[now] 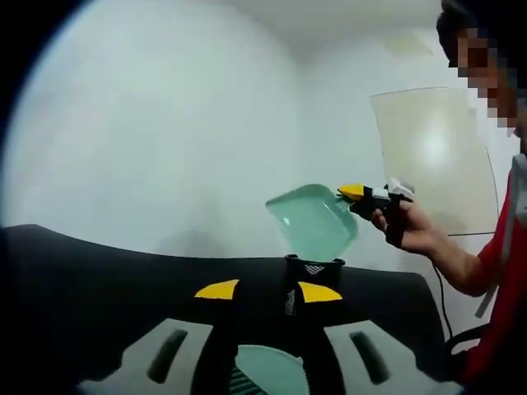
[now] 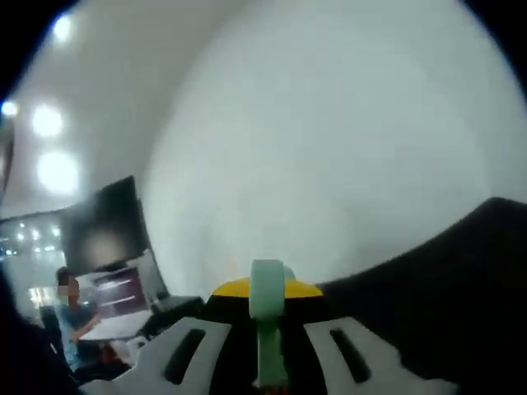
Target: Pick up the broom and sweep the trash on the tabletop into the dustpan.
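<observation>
The black surface (image 1: 99, 280) stretches wide, bare around the mesh cup (image 1: 314, 267). Above the cup, the dustpan (image 1: 313, 220) hangs tilted, handle in the right gripper (image 1: 356, 192), fingers shut on it. Left gripper (image 1: 268, 290) fingers pinch the broom (image 1: 272, 370).

Office-like room, black table (image 1: 99, 271), white walls (image 1: 165, 123), wall screen (image 2: 103, 226)

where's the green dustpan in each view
Left gripper view: the dustpan hangs right of centre, held aloft by the right gripper above a black mesh cup.
Right gripper view: its green handle stands bottom centre, edge-on between the jaws.
Shared landmark: the black tabletop.
</observation>
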The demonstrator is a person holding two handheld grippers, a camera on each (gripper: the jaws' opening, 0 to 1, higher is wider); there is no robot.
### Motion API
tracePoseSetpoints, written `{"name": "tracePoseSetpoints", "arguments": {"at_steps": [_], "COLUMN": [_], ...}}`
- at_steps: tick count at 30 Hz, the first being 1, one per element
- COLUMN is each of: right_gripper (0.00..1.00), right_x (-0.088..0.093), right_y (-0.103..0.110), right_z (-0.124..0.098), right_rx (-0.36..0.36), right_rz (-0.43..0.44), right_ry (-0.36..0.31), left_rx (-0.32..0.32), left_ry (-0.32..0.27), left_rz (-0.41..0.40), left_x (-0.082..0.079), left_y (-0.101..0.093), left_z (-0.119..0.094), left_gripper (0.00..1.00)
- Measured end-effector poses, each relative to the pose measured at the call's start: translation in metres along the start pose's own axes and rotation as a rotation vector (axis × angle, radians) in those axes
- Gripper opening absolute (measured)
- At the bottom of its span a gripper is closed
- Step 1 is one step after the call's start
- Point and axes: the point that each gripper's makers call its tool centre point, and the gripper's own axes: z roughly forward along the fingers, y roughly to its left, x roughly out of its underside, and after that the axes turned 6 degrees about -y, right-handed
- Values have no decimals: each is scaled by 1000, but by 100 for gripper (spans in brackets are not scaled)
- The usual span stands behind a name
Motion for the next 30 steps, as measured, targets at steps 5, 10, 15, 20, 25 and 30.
{"name": "tracePoseSetpoints", "arguments": {"at_steps": [5,10,15,20,25,30], "right_gripper": [12,12,12,12,12,12], "right_x": [-12,-34,-41,-25,10,48], "right_y": [-6,-23,-60,-85,-105,-118], "right_z": [-6,-29,-71,-108,-131,-150], "right_rx": [5,25,83,143,217,316], "right_rz": [45,222,414,524,626,716], "right_ry": [-45,-135,-222,-228,-173,-80], "left_rx": [3,5,10,10,9,11], "left_ry": [-4,7,22,25,22,25], "left_rz": [-12,-23,-16,-18,-21,-22], "left_x": [-1,1,3,4,3,4], "left_y": [-1,-1,-3,-3,-3,-4], "left_z": [0,0,0,1,0,0], "left_gripper": [24,24,24,24,24,24]}}
